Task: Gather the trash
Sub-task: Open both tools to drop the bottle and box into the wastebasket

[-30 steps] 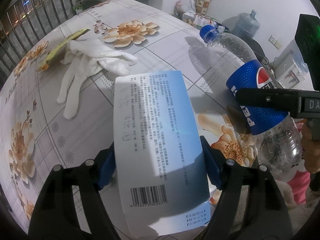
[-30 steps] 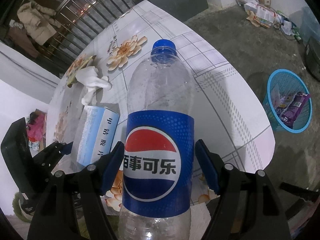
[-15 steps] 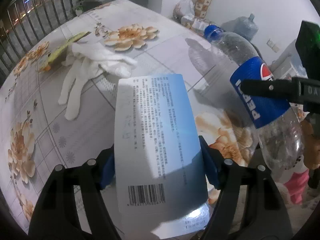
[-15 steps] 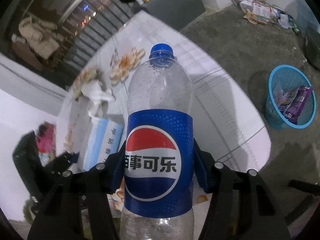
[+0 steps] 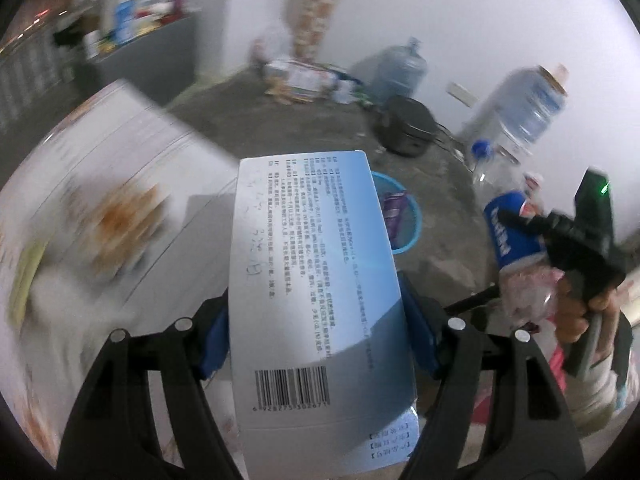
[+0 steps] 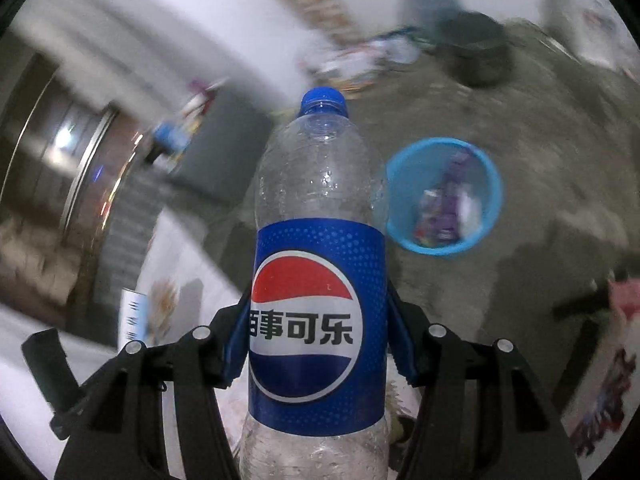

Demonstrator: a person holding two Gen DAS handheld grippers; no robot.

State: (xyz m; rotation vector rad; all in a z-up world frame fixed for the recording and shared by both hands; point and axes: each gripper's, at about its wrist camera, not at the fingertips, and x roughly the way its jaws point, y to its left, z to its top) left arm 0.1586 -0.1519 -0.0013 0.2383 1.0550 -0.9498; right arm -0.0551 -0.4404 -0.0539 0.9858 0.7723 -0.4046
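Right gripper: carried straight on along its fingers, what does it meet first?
Probably bare concrete floor. The right gripper, shut on the clear Pepsi bottle, aims left of the blue mesh basket; depth is unclear.

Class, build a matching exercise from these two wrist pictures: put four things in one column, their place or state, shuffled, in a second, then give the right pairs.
1. cola bottle
2. light blue box
3. blue basket
4. dark round pot

A. on the floor, wrappers inside
B. in the left hand-held gripper
C. by the wall beside a water jug
D. in the right hand-held gripper

Pairs: 1-D, 2-B, 3-A, 4-C
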